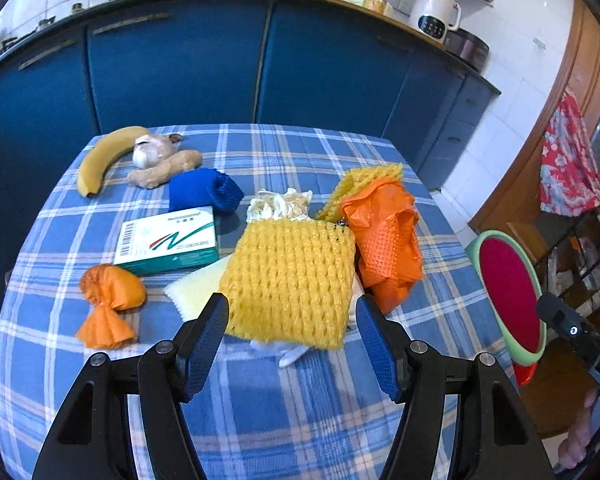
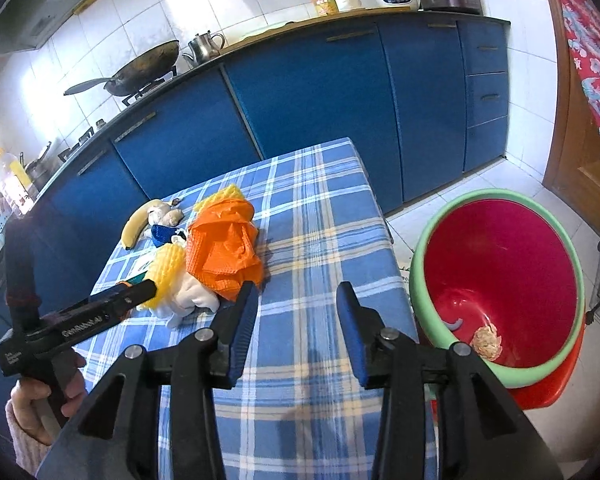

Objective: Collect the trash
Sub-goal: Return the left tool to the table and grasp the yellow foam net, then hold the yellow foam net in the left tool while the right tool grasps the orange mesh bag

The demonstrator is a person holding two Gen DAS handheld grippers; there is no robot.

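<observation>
A yellow foam net [image 1: 290, 280] lies mid-table over white wrapping [image 1: 198, 294], right in front of my open left gripper [image 1: 292, 320], whose fingers flank its near edge. Beside it lie an orange net and bag [image 1: 388, 240], a second yellow net [image 1: 364, 184], crumpled paper [image 1: 280, 204], an orange wad [image 1: 110, 300], a medicine box [image 1: 168, 240] and a blue net [image 1: 206, 190]. My right gripper [image 2: 296, 316] is open and empty above the table's right part, near the orange bag [image 2: 224, 248]. The red bin [image 2: 500, 280] with green rim stands right of the table, holding a paper scrap [image 2: 487, 342].
A banana [image 1: 104, 158], garlic [image 1: 150, 150] and ginger [image 1: 164, 168] lie at the far left of the plaid tablecloth [image 1: 284, 408]. Blue cabinets [image 1: 180, 68] stand behind. The left gripper's body [image 2: 80, 320] shows in the right wrist view.
</observation>
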